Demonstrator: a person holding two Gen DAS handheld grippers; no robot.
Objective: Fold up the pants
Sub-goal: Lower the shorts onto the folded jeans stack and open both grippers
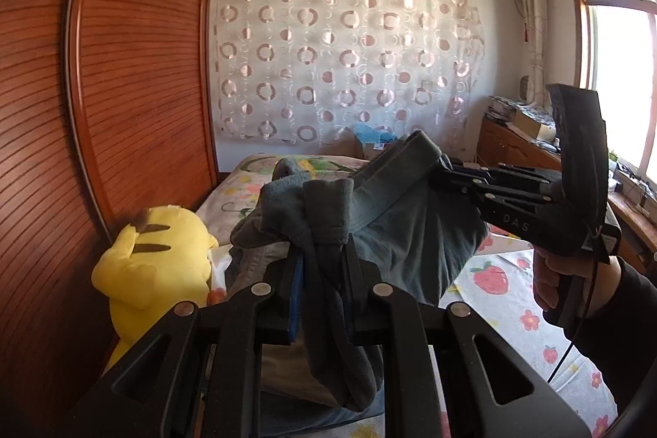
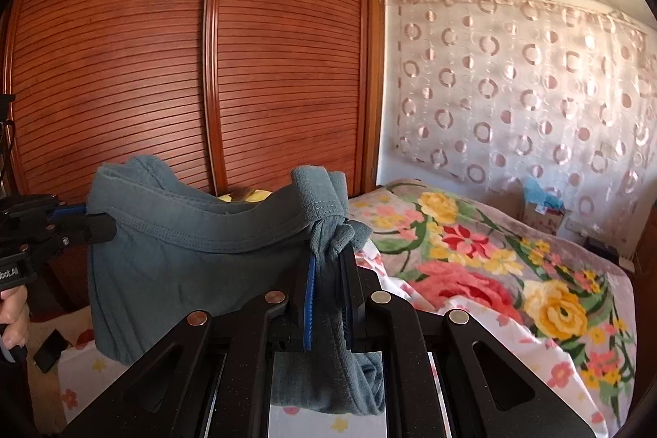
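Grey-blue pants (image 1: 394,232) hang in the air above the bed, stretched by the waistband between both grippers. My left gripper (image 1: 322,253) is shut on one end of the waistband, with cloth bunched between its fingers. My right gripper (image 1: 441,167) shows at the right of the left wrist view, shut on the other end. In the right wrist view the pants (image 2: 197,253) span from my right gripper (image 2: 328,253), shut on bunched waistband, to my left gripper (image 2: 92,220) at the left edge. The legs hang down out of sight.
A bed with floral sheets (image 2: 492,274) lies below. A yellow plush toy (image 1: 156,261) sits by the wooden wardrobe (image 2: 205,68). A patterned curtain (image 1: 349,60) covers the far wall. A cluttered wooden cabinet (image 1: 521,142) stands under the window at the right.
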